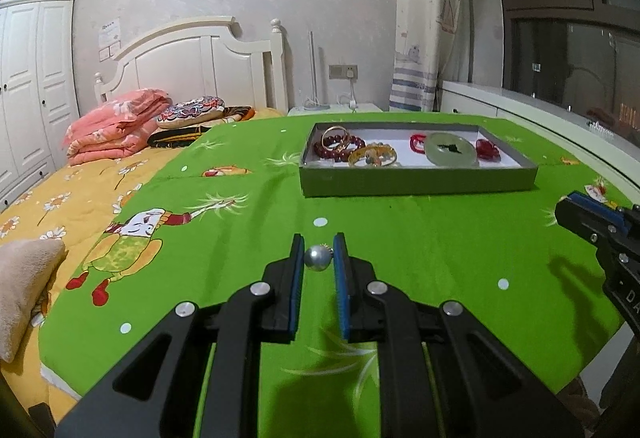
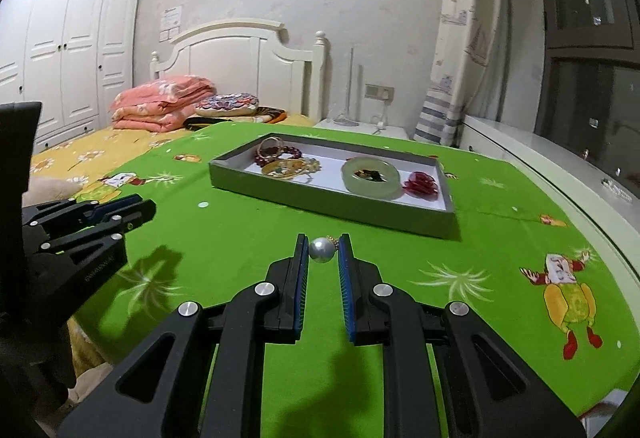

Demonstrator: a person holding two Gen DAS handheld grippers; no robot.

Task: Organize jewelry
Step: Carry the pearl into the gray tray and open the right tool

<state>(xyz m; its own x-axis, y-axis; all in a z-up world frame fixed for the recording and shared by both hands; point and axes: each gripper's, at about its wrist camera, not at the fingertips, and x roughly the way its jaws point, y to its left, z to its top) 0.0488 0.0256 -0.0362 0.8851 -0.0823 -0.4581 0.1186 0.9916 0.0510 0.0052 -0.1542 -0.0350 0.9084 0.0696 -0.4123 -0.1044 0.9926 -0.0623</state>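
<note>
Looking forward along each pair of tongs, close above green cloth (image 1: 420, 238); shared ahead: grey tray (image 1: 416, 182), bed (image 2: 100, 150).

A grey pearl bead (image 1: 317, 258) is clamped between the blue pads of the left gripper (image 1: 318, 252) above a green cartoon-print cloth (image 1: 248, 222). Farther back, a shallow grey tray (image 1: 416, 180) is seen holding dark red bead bracelets (image 1: 336, 146), gold bangles (image 1: 372, 156) and a pale green jade ring (image 1: 450, 150). The right gripper (image 1: 580, 214) is seen at the right edge.
</note>
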